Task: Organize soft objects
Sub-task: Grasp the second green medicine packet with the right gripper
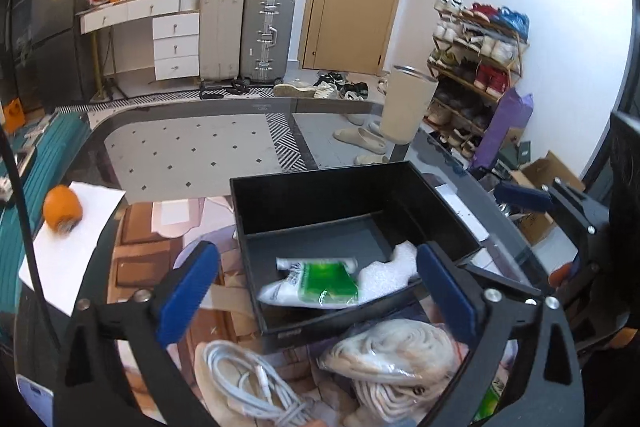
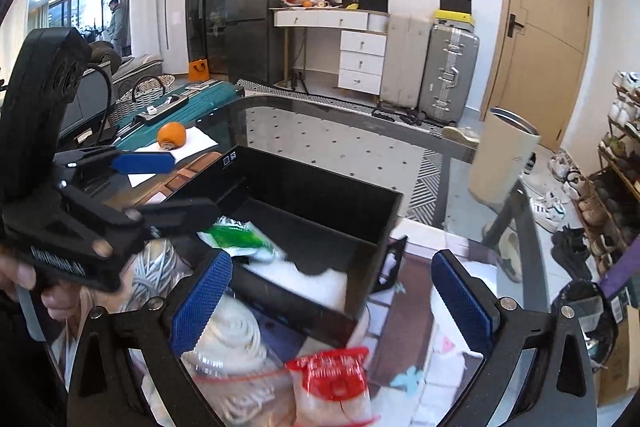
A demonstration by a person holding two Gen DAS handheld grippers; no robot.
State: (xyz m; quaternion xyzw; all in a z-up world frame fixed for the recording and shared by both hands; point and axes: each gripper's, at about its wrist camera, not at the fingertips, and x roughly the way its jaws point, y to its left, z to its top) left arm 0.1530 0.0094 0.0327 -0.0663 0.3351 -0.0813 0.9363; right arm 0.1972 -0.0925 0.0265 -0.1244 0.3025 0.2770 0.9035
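Both our jaws stand apart and empty. The green-and-white packet (image 1: 316,283) lies in the black box (image 1: 352,187), just ahead of the left hand-held gripper (image 1: 316,291), beside white foam (image 1: 394,269). Below the right hand-held gripper (image 2: 332,291) sits the red-topped bag (image 2: 332,383). We judge it next: straddle its middle, close gently, then lift clear of the box wall.

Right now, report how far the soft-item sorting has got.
Done: green packet and white foam lie in the black box. In hand: nothing; left hand-held gripper and right hand-held gripper are open. Left: bagged cream textile, red-labelled bag, white cable.
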